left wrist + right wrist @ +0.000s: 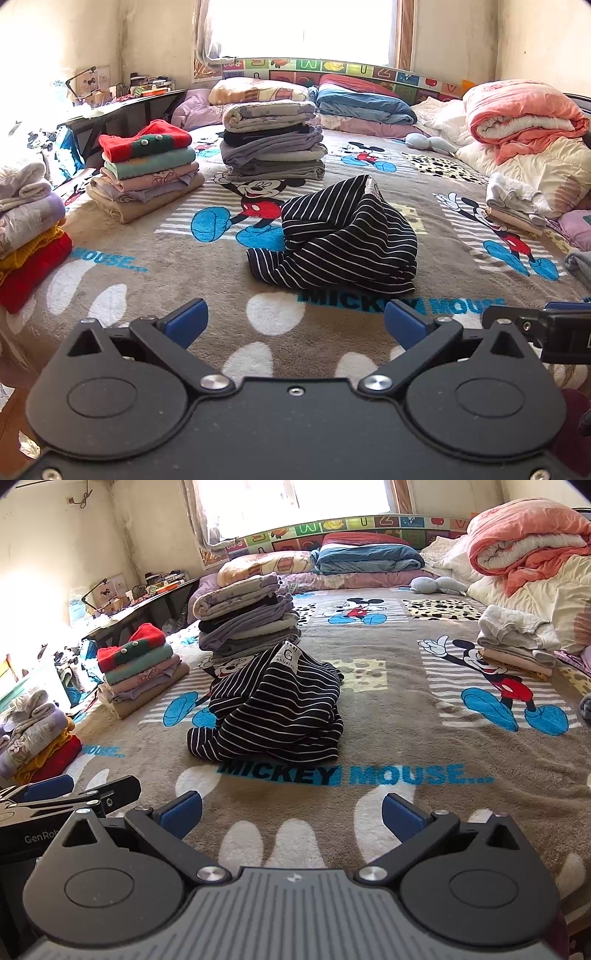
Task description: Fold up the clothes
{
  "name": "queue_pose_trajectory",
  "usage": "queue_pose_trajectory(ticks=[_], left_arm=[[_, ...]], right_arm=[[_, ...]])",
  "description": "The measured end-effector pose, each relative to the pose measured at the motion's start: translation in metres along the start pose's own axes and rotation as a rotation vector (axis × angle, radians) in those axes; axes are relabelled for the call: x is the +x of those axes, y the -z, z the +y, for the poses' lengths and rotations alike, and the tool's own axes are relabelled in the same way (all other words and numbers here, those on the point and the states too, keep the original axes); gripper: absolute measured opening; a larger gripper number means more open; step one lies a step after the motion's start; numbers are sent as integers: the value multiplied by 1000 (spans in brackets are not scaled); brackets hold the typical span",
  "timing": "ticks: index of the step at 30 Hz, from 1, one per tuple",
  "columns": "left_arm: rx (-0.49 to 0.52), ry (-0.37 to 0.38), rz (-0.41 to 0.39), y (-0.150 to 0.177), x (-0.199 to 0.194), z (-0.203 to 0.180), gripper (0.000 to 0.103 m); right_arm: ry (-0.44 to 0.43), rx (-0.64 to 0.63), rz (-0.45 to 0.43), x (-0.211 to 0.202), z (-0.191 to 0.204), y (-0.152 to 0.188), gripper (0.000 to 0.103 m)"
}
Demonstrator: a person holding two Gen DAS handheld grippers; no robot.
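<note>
A crumpled black garment with white stripes (343,240) lies in a heap in the middle of the Mickey Mouse blanket (184,284); it also shows in the right wrist view (277,709), with a white label on top. My left gripper (295,325) is open and empty, hovering above the blanket in front of the heap. My right gripper (291,812) is open and empty too, just right of the left one. Its side shows at the right edge of the left wrist view (546,325).
Stacks of folded clothes stand at the left (144,170), far left (29,229) and centre back (273,147). A small folded pile (517,642) lies at the right. Pillows and rolled quilts (517,114) line the headboard. A cluttered desk (110,99) stands beyond the bed's left side.
</note>
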State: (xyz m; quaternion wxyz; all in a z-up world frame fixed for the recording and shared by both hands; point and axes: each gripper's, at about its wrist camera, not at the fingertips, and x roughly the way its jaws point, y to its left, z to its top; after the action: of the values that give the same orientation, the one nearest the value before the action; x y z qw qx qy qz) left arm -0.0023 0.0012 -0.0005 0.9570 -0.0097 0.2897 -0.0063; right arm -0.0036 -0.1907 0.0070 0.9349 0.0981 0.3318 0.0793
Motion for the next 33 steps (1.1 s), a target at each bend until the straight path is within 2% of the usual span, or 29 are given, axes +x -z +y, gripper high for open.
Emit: queue_pose_trajectory(ticks=[33], left_arm=[[-6,33,-14,0,-13,2,103]], right_arm=[[-7,-27,-22,-20,11,-1,103]])
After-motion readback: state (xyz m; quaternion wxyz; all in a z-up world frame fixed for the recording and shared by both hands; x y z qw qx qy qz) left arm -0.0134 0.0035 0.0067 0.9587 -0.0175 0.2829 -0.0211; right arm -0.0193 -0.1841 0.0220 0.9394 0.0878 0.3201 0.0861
